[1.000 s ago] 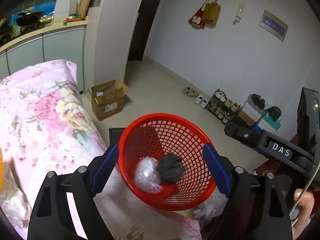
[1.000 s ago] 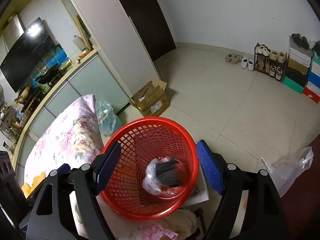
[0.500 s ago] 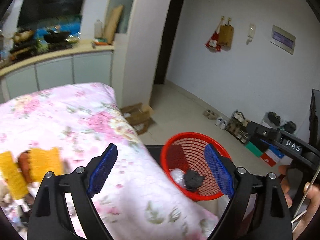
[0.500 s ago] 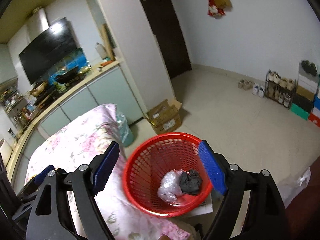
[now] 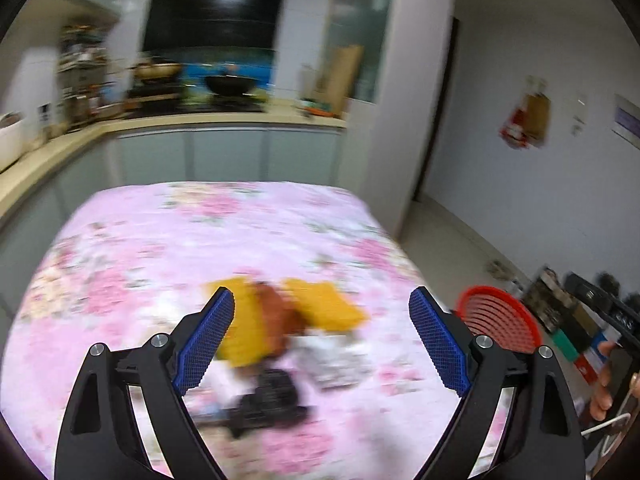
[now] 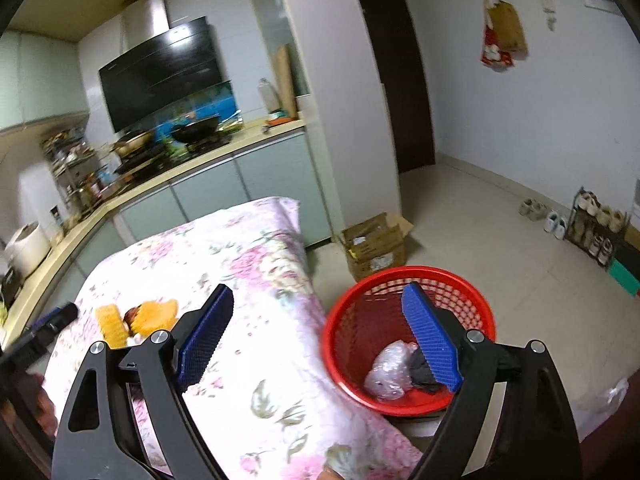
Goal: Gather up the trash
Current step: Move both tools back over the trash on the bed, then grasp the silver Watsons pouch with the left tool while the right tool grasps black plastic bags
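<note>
Left tongs apart over floral cloth, right tongs widening, empty, straddling red basket rim

Kitchen counter along the far wall; black wok on the hob, black range hood above. White rice cooker at the counter's left end. Open cardboard box on the floor by the pillar. Shoe rack against the right wall; dark door behind.
</note>
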`<state>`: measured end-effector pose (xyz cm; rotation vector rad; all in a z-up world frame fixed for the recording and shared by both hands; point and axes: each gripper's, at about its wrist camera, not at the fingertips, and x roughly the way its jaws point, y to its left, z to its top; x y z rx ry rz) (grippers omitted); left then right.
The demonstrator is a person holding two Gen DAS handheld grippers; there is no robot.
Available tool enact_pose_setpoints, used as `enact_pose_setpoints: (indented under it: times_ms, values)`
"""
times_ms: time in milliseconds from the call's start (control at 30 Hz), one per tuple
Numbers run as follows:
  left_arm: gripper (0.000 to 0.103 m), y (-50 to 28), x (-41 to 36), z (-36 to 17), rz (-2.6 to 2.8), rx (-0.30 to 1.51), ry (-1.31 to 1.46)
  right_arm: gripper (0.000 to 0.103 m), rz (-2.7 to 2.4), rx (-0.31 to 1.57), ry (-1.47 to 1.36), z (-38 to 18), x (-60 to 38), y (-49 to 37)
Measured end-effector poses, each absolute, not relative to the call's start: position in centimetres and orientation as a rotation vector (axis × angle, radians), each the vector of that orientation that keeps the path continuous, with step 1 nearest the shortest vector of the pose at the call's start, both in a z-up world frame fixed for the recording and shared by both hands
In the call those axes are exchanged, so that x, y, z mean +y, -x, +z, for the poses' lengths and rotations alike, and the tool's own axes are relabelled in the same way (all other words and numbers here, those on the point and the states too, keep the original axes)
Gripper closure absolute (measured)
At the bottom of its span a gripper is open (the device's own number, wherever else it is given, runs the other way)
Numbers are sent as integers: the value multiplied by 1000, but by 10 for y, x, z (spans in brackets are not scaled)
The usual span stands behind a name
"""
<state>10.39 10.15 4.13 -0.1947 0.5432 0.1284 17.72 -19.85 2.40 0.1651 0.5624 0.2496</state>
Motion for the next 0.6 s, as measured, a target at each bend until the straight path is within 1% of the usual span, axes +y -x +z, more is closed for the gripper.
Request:
enact_pose_setpoints:
  times_ms: [233, 333, 467, 600]
  values:
    - [17, -59, 185, 32, 297, 547, 309, 20, 293, 572, -151, 23, -180, -171]
    - [17, -44, 205, 21, 345, 557, 346, 20, 316, 576, -141, 23, -167, -168]
    - [17, -34, 214, 4, 352, 582, 389, 20, 348, 579, -134, 23, -152, -162]
    - [17, -44, 207, -22, 317, 654, 397, 20, 378, 584, -134, 24, -139, -161]
